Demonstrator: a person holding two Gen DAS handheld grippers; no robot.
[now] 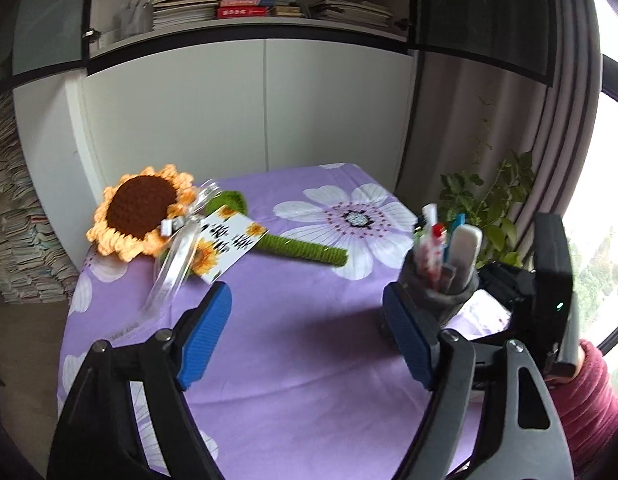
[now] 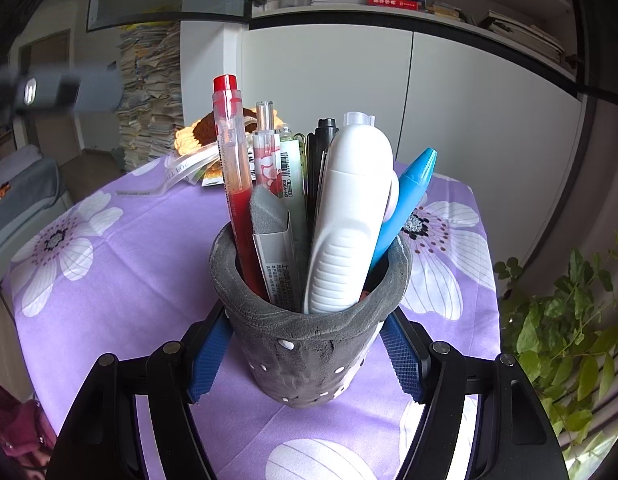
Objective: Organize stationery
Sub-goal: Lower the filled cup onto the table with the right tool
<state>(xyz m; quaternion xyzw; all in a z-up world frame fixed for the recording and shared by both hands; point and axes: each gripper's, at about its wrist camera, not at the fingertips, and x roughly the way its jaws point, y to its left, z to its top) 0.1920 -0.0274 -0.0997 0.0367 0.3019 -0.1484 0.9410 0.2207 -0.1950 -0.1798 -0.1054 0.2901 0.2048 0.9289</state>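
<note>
A grey perforated pen holder [image 2: 301, 360] stands on the purple flowered tablecloth [image 2: 109, 280], and my right gripper [image 2: 305, 332] is shut on it, blue pads pressed to both sides. It holds a red pen [image 2: 229, 140], a grey eraser in a sleeve [image 2: 269, 216], a black pen [image 2: 323, 136], a white correction tape [image 2: 349, 208] and a blue pen [image 2: 409, 188]. My left gripper [image 1: 307, 300] hangs open above bare cloth with nothing between its fingers. In the left wrist view the pen holder [image 1: 441, 292] is just beyond its right finger.
A crocheted sunflower [image 1: 141, 212] with a green stem, ribbon and printed tag [image 1: 229, 240] lies at the table's far left. White cabinet doors stand behind the table, and a leafy plant [image 1: 489, 208] beyond its right edge. A dark red sleeve [image 1: 589, 392] shows at the right.
</note>
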